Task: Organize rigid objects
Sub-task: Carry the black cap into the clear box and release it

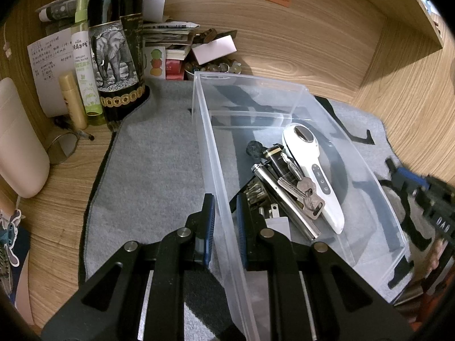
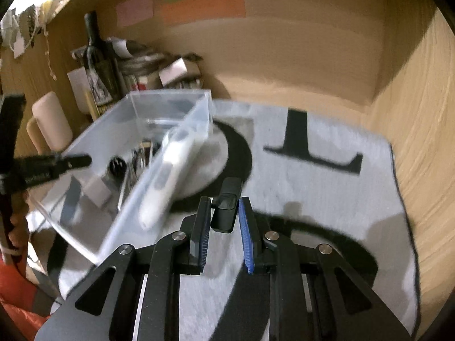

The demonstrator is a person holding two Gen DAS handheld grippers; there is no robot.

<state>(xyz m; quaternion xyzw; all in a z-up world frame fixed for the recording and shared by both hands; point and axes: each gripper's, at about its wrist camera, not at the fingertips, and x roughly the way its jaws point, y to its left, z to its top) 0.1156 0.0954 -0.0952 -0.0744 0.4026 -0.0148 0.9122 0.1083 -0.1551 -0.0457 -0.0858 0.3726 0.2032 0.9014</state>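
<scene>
The right gripper (image 2: 224, 221) is closed on a small black block (image 2: 226, 209) (maybe an adapter), above the grey mat (image 2: 327, 187). The left gripper (image 1: 224, 221) pinches the near wall of the clear plastic bin (image 1: 298, 91), where keys (image 1: 305, 193) and a white remote (image 1: 315, 170) lie. I judge the block must next be carried left over the rim and released.

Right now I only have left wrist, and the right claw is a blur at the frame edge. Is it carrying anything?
Observer: Yes. The right claw is shut on a small black block.
Operator: Is it over the bin?
Observer: No. It is over the grey mat, and the clear bin sits to its left.
</scene>
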